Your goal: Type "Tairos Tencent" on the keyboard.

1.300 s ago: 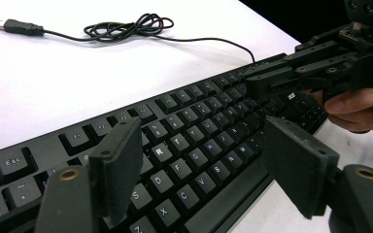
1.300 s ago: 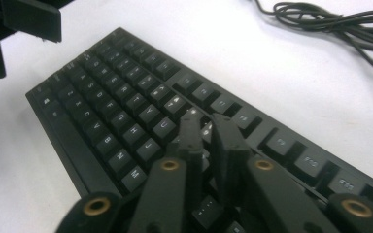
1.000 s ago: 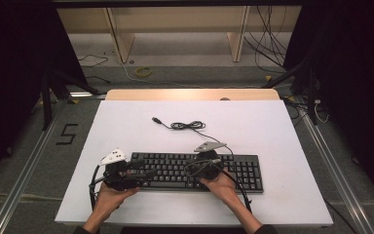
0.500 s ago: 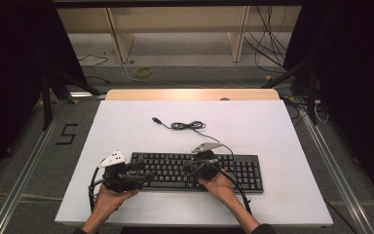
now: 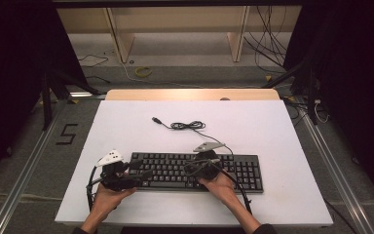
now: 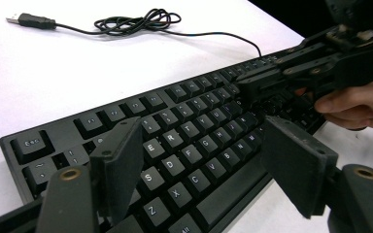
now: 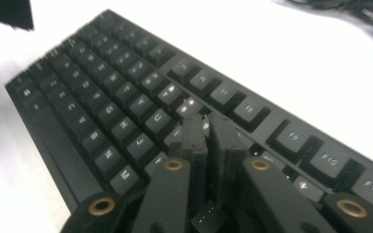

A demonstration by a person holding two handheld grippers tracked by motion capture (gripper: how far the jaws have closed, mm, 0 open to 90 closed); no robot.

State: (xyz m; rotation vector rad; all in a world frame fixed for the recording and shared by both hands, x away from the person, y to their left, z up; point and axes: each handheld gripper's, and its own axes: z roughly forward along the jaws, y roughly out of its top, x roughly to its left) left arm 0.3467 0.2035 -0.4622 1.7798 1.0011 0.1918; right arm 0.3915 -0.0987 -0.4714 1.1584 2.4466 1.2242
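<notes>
A black keyboard (image 5: 243, 170) lies across the near half of the white table (image 5: 126, 122), and its cable (image 5: 190, 126) curls behind it to a loose USB plug (image 5: 156, 119). My left gripper (image 5: 143, 171) hovers low over the keyboard's left end; in the left gripper view its jaws (image 6: 209, 160) stand wide open above the letter keys (image 6: 194, 145), holding nothing. My right gripper (image 5: 188, 169) points down at the keyboard's middle. In the right gripper view its tips (image 7: 207, 127) sit on the upper key rows; the jaws have just been opening to a narrow slit, with nothing between them.
A wooden strip (image 5: 190, 94) runs along the table's far edge. Beyond it are shelving legs and loose cables on the floor (image 5: 141, 72). Bare white tabletop surrounds the keyboard on all sides. Both forearms come in from the near edge.
</notes>
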